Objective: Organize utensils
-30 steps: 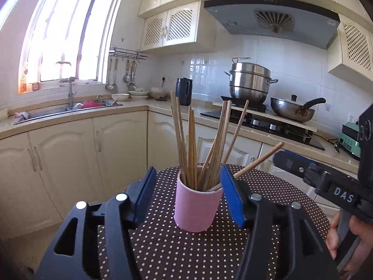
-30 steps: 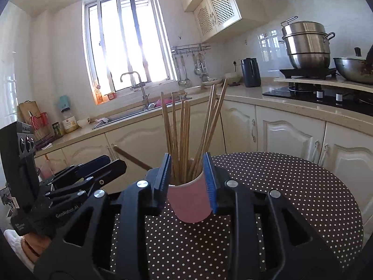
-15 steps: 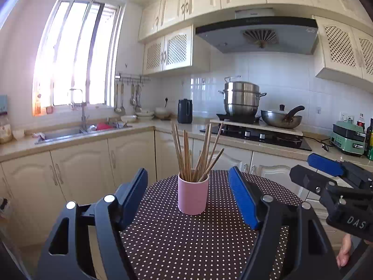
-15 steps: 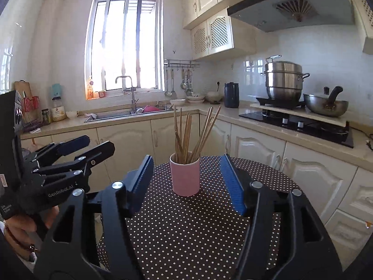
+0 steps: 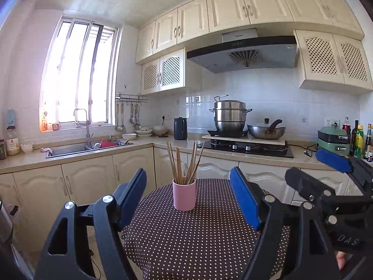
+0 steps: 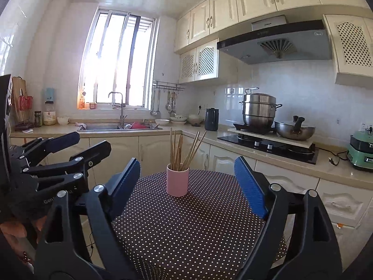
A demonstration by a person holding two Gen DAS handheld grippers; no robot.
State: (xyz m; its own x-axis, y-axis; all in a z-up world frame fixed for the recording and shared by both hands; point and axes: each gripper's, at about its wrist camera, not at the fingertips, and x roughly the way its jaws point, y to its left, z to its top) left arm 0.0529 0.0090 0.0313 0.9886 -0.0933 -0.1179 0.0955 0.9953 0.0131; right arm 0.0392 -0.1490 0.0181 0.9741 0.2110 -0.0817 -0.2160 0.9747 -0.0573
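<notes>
Both grippers are sitting farther back from the pink cup (image 5: 184, 194) than a second ago, when the right one was nearly closed around it. Nearest me, my left gripper (image 5: 188, 200) is standing wide with nothing between its pads. My right gripper (image 6: 187, 183) has just been opening and is now gaping wide, also empty. Beyond them, the cup is standing upright on the dotted tablecloth (image 6: 198, 228), chopsticks (image 6: 180, 152) fanning out of it. Farther off, the counter (image 5: 77, 155) is running along the wall.
</notes>
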